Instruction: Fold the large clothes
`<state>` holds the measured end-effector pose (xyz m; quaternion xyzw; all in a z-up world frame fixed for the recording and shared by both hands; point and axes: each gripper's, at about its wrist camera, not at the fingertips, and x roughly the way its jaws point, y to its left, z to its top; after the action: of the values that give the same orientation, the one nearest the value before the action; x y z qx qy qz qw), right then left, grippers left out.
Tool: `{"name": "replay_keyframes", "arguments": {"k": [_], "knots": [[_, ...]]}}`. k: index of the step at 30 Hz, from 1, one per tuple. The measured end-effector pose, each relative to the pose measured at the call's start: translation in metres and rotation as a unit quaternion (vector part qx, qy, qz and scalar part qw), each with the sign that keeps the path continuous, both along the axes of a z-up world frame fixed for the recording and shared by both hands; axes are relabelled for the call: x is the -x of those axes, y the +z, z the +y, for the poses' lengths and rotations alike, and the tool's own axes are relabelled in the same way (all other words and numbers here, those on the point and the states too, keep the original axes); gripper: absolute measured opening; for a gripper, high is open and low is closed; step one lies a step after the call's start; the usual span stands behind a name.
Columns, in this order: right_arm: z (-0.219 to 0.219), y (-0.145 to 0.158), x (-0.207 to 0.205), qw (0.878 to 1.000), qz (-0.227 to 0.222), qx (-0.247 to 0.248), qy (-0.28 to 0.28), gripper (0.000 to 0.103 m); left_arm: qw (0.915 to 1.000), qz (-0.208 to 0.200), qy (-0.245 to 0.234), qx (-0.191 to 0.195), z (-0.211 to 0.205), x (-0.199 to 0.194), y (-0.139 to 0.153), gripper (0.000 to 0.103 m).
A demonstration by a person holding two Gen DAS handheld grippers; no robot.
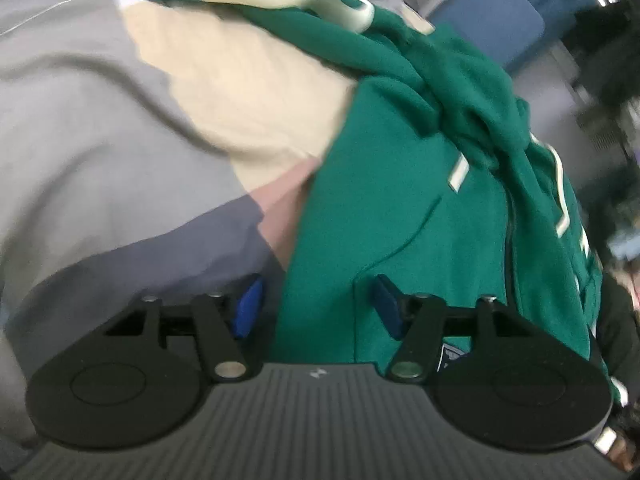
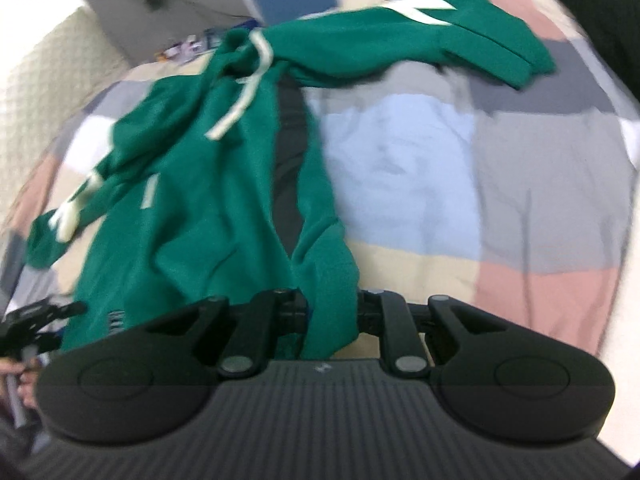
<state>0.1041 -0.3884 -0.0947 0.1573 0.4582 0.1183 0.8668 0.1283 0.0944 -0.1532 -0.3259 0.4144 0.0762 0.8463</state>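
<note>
Two grippers are engaged at the near hem of one green hoodie [image 2: 208,184], which is spread, rumpled, over a patchwork bedspread [image 2: 540,184]. The right gripper [image 2: 332,312] is seen clenched on a bunched fold of the hem, the cloth being pinched between its jaws and draped over them. The left gripper [image 1: 316,304] is seen about half open, the hoodie's side edge lying between its blue pads [image 1: 250,304] without being pressed; nothing is yet held there.

The garment is judged to be soft, thick fleece: limp, fairly heavy for cloth, neither slippery nor fragile. Sagging and twisting are to be expected wherever it is lifted from a single point, so a hold at two well-separated points on a seamed edge, such as the hem corners or the shoulders, is advised.

Farther off, the body is seen creased into a rope-like twist, with a white drawstring [image 2: 244,92] trailing across it. Beyond that, one sleeve [image 2: 420,36] with white stripes is stretched out toward the far right. Smoothing is thought necessary before folding.
</note>
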Motion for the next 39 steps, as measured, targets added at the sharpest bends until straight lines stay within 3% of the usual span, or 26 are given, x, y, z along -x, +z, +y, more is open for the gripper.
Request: {"name": "replay_keyframes", "arguments": {"k": [3, 4, 5, 6, 11, 16, 25, 31, 32, 33, 35, 36, 39], "knots": [[0.011, 0.024, 0.005, 0.999, -0.028, 0.006, 0.023, 0.017, 0.9987, 0.014, -0.042, 0.024, -0.01, -0.002, 0.002, 0.031], [0.014, 0.033, 0.006, 0.999, -0.037, 0.003, 0.031, 0.017, 0.9985, 0.016, -0.049, 0.016, -0.014, -0.001, 0.006, 0.027], [0.018, 0.044, 0.009, 0.998, -0.048, 0.001, 0.038, 0.016, 0.9981, 0.016, -0.059, 0.005, -0.015, -0.002, 0.011, 0.014], [0.02, 0.052, 0.01, 0.998, -0.055, -0.001, 0.042, 0.016, 0.9979, 0.013, -0.064, 0.002, -0.015, -0.001, 0.016, 0.009], [0.035, 0.092, 0.02, 0.995, -0.084, -0.002, 0.052, 0.016, 0.9973, -0.018, -0.066, 0.027, 0.006, 0.01, 0.059, 0.007], [0.038, 0.097, 0.038, 0.996, -0.068, -0.004, 0.054, 0.015, 0.9976, -0.033, -0.061, -0.002, 0.034, 0.028, 0.099, 0.007], [0.041, 0.036, 0.034, 0.994, 0.065, 0.046, 0.076, 0.017, 0.9921, 0.07, -0.08, -0.068, 0.038, 0.027, 0.071, 0.007], [0.038, 0.026, 0.029, 0.994, 0.08, 0.042, 0.064, 0.022, 0.9915, 0.07, -0.081, -0.074, 0.037, 0.023, 0.07, 0.01], [0.037, 0.028, 0.029, 0.994, 0.079, 0.038, 0.059, 0.025, 0.9913, 0.069, -0.083, -0.075, 0.036, 0.023, 0.071, 0.019], [0.035, 0.03, 0.029, 0.995, 0.08, 0.035, 0.05, 0.032, 0.991, 0.07, -0.082, -0.078, 0.036, 0.022, 0.074, 0.037], [0.036, 0.035, 0.031, 0.996, 0.08, 0.03, 0.038, 0.036, 0.9909, 0.057, -0.082, -0.09, 0.033, 0.02, 0.078, 0.054], [0.036, 0.036, 0.03, 0.996, 0.081, 0.029, 0.035, 0.039, 0.99, 0.048, -0.085, -0.102, 0.03, 0.02, 0.083, 0.055], [0.036, 0.041, 0.028, 0.997, 0.077, 0.025, 0.006, 0.064, 0.988, 0.032, -0.095, -0.118, 0.02, 0.019, 0.094, 0.058]]}}
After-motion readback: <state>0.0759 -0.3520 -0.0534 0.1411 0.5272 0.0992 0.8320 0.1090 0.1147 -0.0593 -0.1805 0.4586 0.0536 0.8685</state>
